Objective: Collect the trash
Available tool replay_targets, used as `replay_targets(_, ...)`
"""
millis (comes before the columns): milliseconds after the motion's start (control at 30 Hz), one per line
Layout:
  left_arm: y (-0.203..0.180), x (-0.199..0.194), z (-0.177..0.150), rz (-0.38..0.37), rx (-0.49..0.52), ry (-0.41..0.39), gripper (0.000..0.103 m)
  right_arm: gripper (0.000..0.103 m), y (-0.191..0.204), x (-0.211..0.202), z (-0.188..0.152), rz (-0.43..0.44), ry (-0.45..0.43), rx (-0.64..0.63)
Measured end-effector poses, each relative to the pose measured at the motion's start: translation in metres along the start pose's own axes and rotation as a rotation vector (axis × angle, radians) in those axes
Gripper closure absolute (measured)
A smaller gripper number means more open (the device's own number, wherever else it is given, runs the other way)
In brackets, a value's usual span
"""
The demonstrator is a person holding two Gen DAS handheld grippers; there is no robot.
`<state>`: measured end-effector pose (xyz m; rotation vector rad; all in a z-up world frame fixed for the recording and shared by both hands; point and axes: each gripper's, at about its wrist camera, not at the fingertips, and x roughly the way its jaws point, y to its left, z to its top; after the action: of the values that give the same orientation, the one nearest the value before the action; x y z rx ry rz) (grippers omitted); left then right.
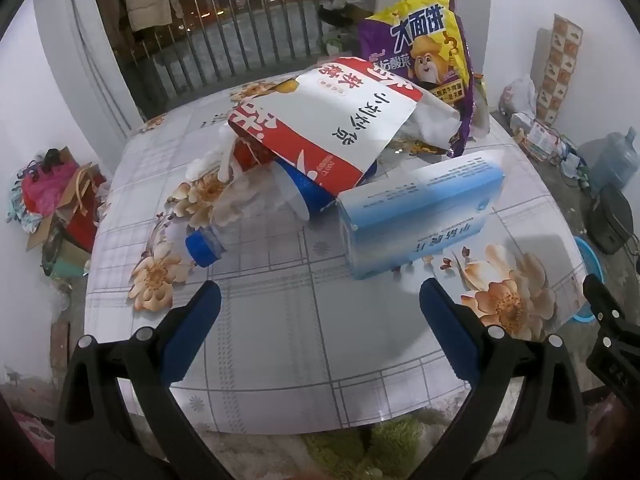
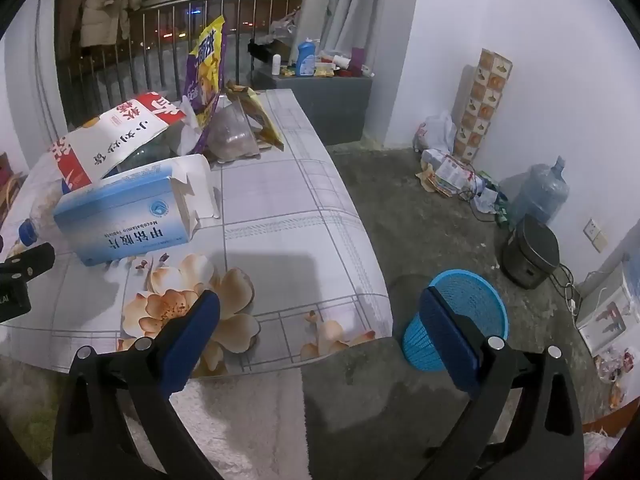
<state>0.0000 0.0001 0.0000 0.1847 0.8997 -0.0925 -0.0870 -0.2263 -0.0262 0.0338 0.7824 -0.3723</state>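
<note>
Trash lies on a floral table [image 1: 280, 340]: a blue-and-white medicine box [image 1: 416, 216] [image 2: 128, 216], a red-and-white paper bag [image 1: 332, 120] [image 2: 116, 136], a clear bottle with a blue cap [image 1: 224, 224], a blue cup [image 1: 304, 192] under the bag, and a purple-yellow snack bag [image 1: 428, 56] [image 2: 206, 68]. My left gripper [image 1: 320, 312] is open and empty, near the table's front edge, short of the box and bottle. My right gripper [image 2: 320, 316] is open and empty over the table's right front corner. A blue mesh wastebasket [image 2: 460, 312] stands on the floor beside the table.
A crumpled clear plastic container [image 2: 232, 132] and a yellow wrapper [image 2: 260, 116] lie at the table's back. A water jug [image 2: 540, 192], a dark appliance [image 2: 530, 252] and papers [image 2: 448, 172] sit on the floor at right. A balcony railing [image 1: 224, 52] is behind.
</note>
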Motion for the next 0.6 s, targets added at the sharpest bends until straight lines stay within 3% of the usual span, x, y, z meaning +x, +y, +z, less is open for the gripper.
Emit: replay_targets(600, 0.0029, 0.0006, -0.0002, -0.001, -0.018, 0.001, 0.008, 0.006, -0.0039, -0.0042, 0.0053, 0.001, -0.005, 0.007)
